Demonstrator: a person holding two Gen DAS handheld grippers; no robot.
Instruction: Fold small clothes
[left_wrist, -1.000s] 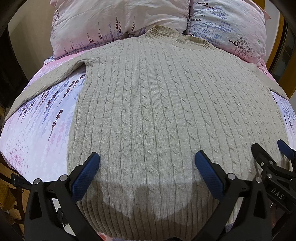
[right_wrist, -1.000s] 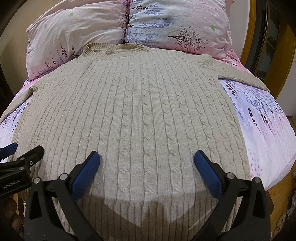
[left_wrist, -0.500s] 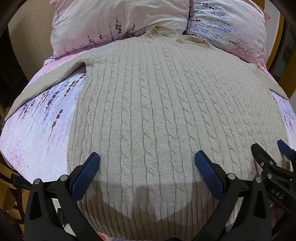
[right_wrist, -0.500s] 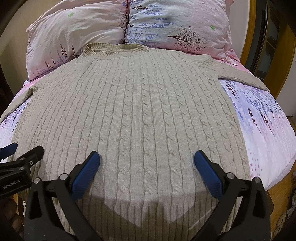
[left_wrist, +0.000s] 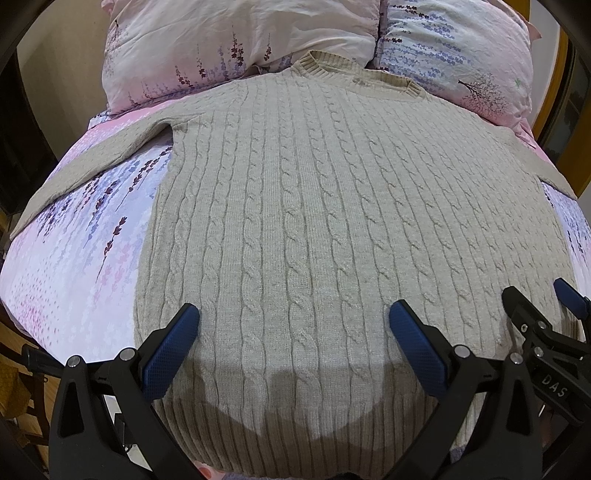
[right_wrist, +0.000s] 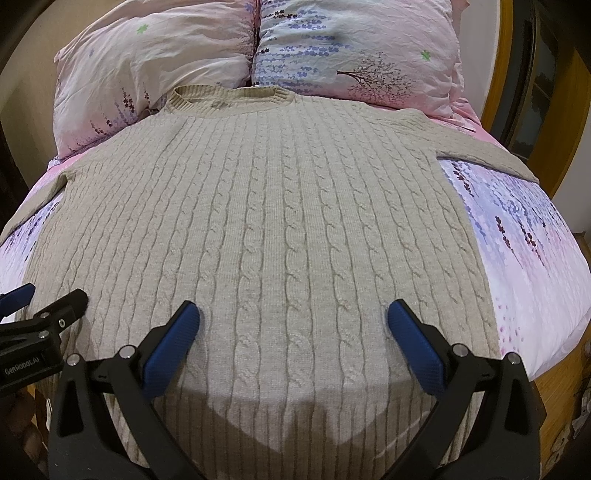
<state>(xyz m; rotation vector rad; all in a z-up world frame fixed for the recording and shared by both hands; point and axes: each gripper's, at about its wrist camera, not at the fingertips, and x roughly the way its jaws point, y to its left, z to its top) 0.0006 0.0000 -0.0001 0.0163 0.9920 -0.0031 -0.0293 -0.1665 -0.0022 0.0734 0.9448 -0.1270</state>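
A beige cable-knit sweater (left_wrist: 303, 206) lies flat and spread out on the bed, collar (left_wrist: 354, 75) toward the pillows, sleeves stretched out to both sides. It also shows in the right wrist view (right_wrist: 266, 221). My left gripper (left_wrist: 293, 321) is open and empty, hovering over the sweater's lower left part near the ribbed hem. My right gripper (right_wrist: 291, 319) is open and empty over the lower right part. The right gripper also shows at the right edge of the left wrist view (left_wrist: 539, 306); the left gripper shows at the left edge of the right wrist view (right_wrist: 40, 306).
The bed has a pink and lavender floral sheet (left_wrist: 74, 251). Two floral pillows (right_wrist: 155, 66) (right_wrist: 354, 51) stand at the head. A wooden bed frame (right_wrist: 554, 110) runs along the right. The bed's near edge lies just below the hem.
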